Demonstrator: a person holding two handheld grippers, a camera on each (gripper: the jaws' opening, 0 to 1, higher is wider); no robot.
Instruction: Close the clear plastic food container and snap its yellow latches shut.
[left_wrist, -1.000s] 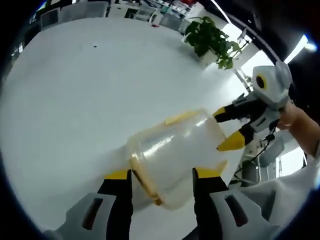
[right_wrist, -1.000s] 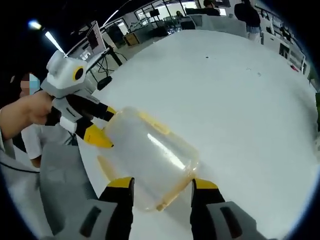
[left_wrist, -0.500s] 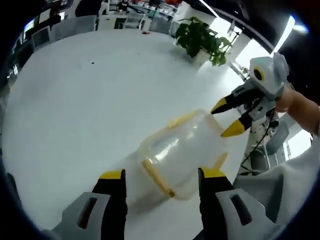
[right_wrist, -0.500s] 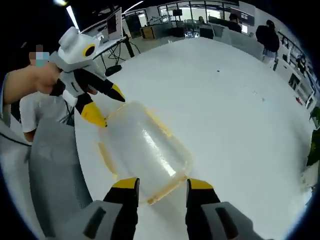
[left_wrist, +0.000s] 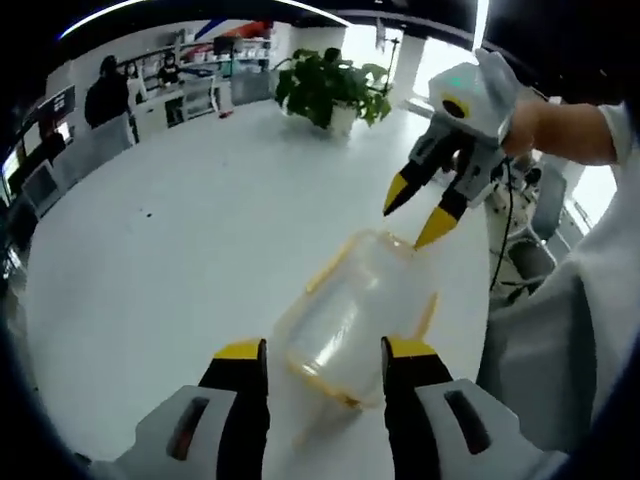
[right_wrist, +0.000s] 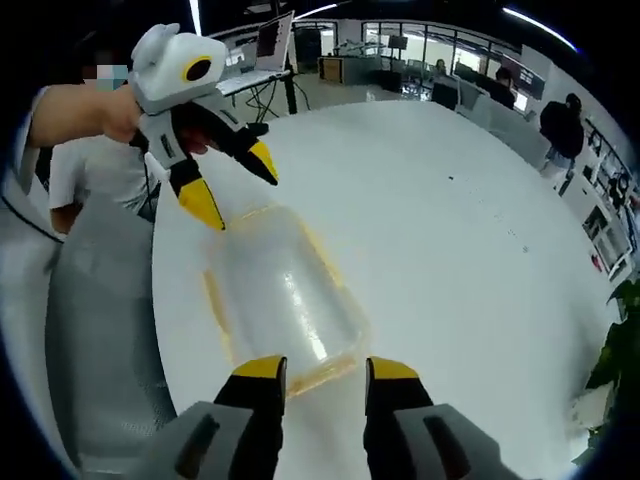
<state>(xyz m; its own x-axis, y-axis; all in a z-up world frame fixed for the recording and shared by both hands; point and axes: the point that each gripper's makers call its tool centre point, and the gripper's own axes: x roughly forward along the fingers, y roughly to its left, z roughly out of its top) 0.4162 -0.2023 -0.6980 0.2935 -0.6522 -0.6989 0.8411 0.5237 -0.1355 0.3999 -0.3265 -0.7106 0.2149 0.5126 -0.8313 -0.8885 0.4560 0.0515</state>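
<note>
You hold the clear container (left_wrist: 355, 315) between your two grippers; it lies on the white table (left_wrist: 180, 250), near the table's edge on your side. Its yellow latches (right_wrist: 212, 300) run along its long sides and at the ends. In the left gripper view, your left gripper (left_wrist: 323, 352) stands wide apart at the near end of the container, its yellow tips beside that end without clasping it. Your right gripper (left_wrist: 412, 214) is at the far end, jaws spread, tips just above the rim. In the right gripper view, your right gripper (right_wrist: 316, 370) is likewise parted around its end. A potted plant (left_wrist: 325, 90) stands far across the table.
</note>
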